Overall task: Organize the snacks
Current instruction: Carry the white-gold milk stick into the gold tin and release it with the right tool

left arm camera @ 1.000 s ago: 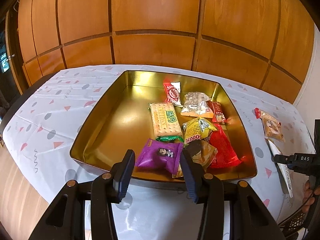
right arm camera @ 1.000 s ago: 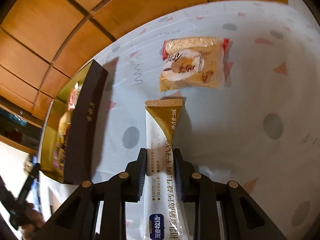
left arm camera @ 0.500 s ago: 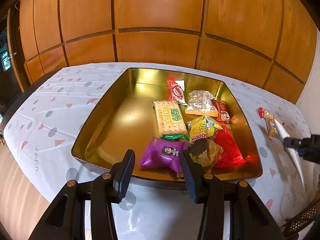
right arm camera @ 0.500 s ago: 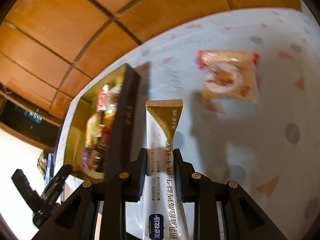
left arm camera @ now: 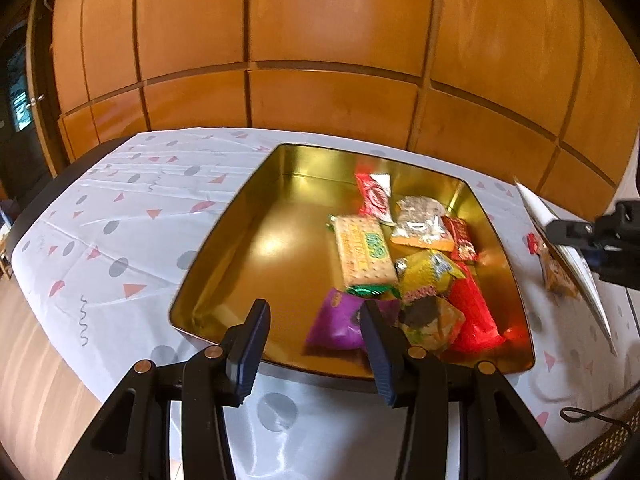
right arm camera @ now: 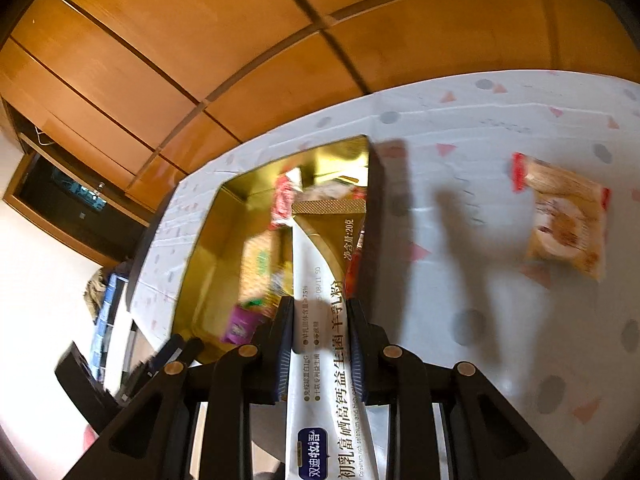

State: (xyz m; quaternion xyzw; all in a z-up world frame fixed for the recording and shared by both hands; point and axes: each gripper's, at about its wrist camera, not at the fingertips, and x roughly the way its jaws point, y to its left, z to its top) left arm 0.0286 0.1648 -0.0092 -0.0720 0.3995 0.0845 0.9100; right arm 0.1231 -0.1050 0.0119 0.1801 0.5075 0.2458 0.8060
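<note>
Pointing its gold end (right arm camera: 329,216) trayward (lengthwise), sachet (right arm camera: 320,320).

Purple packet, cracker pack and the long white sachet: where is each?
Purple packet (left arm camera: 334,322): left wrist view, its left half.
Cracker pack (left arm camera: 364,250): left wrist view, middle of its face.
White sachet (right arm camera: 320,280): right wrist view, body just above the tool's pads.

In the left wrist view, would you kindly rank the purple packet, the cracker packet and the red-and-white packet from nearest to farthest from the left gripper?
From the left gripper:
1. Purple packet, at the tin's near edge, just beyond the fingertips.
2. Cracker packet, mid-tin.
3. Red-and-white packet, toward the tin's far wall.
</note>
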